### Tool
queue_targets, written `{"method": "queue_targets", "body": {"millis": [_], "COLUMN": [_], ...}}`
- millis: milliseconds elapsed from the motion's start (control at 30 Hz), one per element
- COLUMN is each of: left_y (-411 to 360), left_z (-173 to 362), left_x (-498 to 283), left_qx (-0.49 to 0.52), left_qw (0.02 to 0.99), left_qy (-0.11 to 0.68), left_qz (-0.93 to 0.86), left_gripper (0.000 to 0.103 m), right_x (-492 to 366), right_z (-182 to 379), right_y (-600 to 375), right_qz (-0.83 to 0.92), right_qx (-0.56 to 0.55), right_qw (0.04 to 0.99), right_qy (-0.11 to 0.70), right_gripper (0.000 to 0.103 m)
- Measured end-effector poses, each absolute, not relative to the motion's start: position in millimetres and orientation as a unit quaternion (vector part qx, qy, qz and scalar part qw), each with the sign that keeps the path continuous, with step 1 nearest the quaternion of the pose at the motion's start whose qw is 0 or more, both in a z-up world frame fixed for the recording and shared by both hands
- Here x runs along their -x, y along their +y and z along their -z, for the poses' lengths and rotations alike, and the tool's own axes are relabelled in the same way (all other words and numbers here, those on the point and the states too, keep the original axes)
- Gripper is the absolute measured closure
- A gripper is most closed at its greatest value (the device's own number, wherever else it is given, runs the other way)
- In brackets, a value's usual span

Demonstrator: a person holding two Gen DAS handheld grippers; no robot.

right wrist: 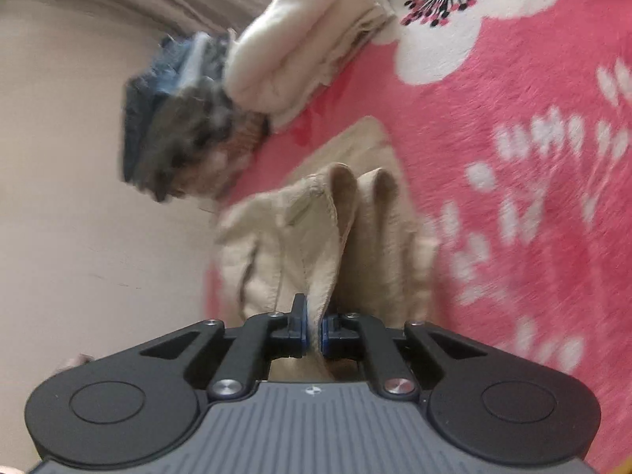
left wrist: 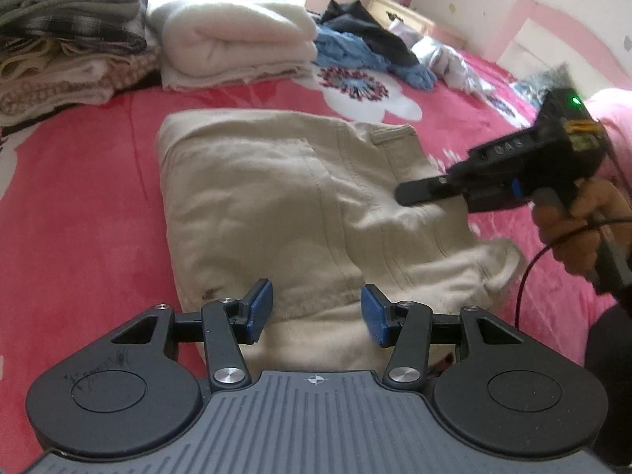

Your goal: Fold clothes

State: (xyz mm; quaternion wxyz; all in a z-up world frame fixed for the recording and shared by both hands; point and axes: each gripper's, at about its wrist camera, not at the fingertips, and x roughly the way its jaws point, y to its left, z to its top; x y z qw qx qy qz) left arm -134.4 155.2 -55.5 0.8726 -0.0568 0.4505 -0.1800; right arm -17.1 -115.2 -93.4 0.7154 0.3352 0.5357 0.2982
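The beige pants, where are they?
The beige pants lie mid-frame in the left wrist view on the pink blanket, before the cream folded stack; the right gripper pinches one edge.

No legible text; only blurred embossed letters on the right tool (left wrist: 418, 193).

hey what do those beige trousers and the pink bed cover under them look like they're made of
Beige trousers: probably cotton twill, matte finish; stitched seams, a belt loop and soft creases show. Pink bed cover: likely plush fleece; its surface looks fuzzy, printed with white flowers. Neither fibre can be confirmed by sight.
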Motion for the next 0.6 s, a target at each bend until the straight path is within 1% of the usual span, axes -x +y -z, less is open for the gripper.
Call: {"method": "queue_targets", "body": {"millis": [200,333,400,533,600], "left_y": [163.0,163.2,154.6,110.9,100.1], "left_z": [45.5,21.5,14.8,36.0,52.6], "left_x": [138.2,129.1,120.6,103.4,99.3], "left_qx": [0.062,0.068,0.073,0.030,0.032], "left_qw": [0.866,0.888,0.891,0.873,0.862], "left_qy": [0.458,0.409,0.392,0.412,0.434], "left_qz": [0.191,0.198,0.219,0.261,0.261], "left_gripper": [0.055,0.055,0.055,0.055,0.055], "right_x": [24.2,20.9,21.4,25.5,28.0], "right_z": [82.7,90.2,84.4,75.4,73.1], "right_y": [-114.8,-115.9,-111.0,-102.7,-100.1], "right_qz": [-0.317,-0.306,-0.306,-0.301,-0.295], "right_qx": [-0.319,-0.326,-0.301,-0.254,-0.233], "right_qw": [0.713,0.709,0.724,0.748,0.757], "right_qy": [0.538,0.545,0.539,0.534,0.534], "right_gripper": [0.096,0.096,0.095,0.094,0.094]}}
